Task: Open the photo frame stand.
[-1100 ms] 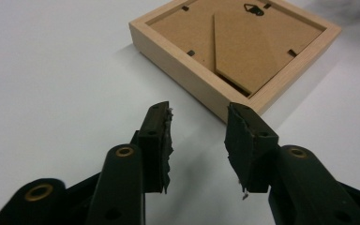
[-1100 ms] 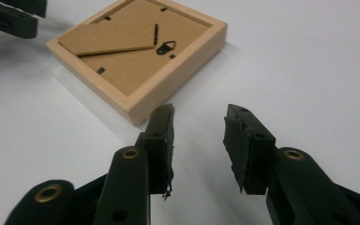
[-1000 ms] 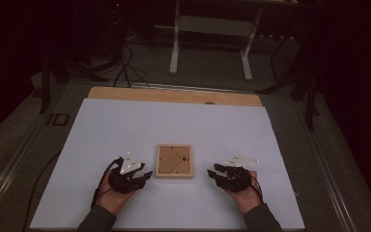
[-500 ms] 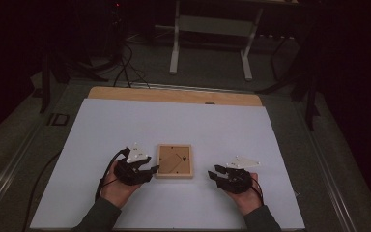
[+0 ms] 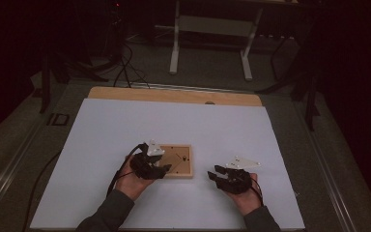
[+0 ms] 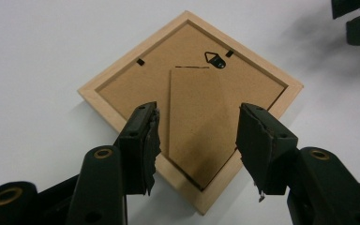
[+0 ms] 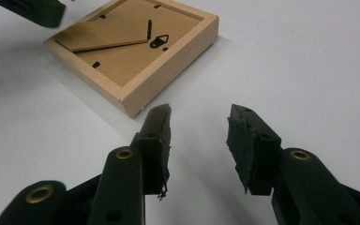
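A wooden picture frame (image 5: 177, 161) lies back-side up on the white tabletop (image 5: 222, 130), nearer its front edge than its far edge, about midway between the side edges. The left tool (image 6: 197, 136) hovers over the frame's near corner, its jaws just opened wider, nothing gripped. The right tool (image 7: 199, 129) rests apart from the frame, toward the right edge, jaws spread and empty.

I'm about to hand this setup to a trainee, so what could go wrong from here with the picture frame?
The left claw, jaws just opened, hangs over the frame's near corner; closing there may catch only the thin stand flap and bend it. The frame lies loose, face down on the smooth white table, so a push could slide it. The right claw is open beside it, not steadying it.
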A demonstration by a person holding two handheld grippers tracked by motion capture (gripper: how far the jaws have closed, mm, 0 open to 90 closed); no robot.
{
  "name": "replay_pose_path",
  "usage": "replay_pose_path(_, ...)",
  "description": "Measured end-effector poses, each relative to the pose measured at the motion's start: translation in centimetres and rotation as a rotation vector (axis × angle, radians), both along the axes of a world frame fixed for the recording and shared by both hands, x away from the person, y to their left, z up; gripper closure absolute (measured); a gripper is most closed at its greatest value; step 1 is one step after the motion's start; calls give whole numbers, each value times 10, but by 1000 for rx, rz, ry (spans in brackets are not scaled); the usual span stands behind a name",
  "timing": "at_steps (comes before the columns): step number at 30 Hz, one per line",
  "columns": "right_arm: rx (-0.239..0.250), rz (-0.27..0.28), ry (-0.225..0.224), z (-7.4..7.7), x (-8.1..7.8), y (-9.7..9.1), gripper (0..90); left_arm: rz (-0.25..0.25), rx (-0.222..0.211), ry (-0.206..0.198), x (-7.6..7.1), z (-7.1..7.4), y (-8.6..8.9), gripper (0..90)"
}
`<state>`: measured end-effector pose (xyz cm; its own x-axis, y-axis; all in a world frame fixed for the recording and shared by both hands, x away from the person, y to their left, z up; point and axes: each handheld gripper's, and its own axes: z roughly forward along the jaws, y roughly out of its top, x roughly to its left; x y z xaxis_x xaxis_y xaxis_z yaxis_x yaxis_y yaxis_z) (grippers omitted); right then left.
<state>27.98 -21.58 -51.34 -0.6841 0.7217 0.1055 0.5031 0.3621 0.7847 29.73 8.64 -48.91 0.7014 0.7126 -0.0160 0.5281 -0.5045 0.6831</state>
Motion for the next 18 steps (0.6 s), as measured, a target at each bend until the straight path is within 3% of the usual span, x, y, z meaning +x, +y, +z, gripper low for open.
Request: replay_pose_path(18,3,6,-6,0,-1,2,593,-2,40,21,5,-15,-12,454)
